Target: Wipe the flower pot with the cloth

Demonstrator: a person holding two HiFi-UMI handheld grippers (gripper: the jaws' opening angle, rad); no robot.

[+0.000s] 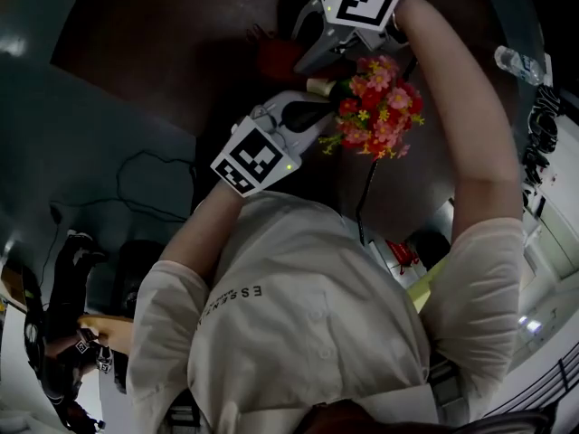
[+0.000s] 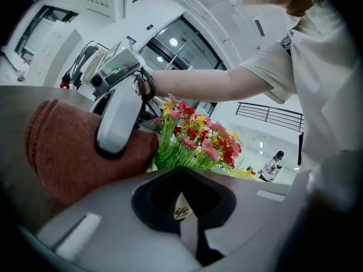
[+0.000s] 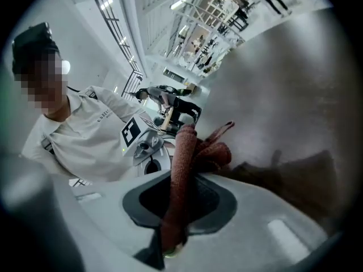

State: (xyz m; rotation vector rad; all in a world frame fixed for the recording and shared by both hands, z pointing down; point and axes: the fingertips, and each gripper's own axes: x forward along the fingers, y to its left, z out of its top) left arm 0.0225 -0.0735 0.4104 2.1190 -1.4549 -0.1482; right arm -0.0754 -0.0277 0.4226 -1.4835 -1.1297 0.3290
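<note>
The flower pot, cream with print on it, sits between the jaws of my left gripper, which is shut on it. Its red, pink and yellow flowers rise just beyond. In the head view the flowers hang over the dark table, with my left gripper at their left. My right gripper is shut on the rust-red cloth. In the left gripper view the cloth bulges to the left of the flowers, with my right gripper over it.
A dark round table lies under both grippers. A black cord hangs below the flowers. A water bottle lies at the far right. Cables trail on the floor at left. A person stands far off.
</note>
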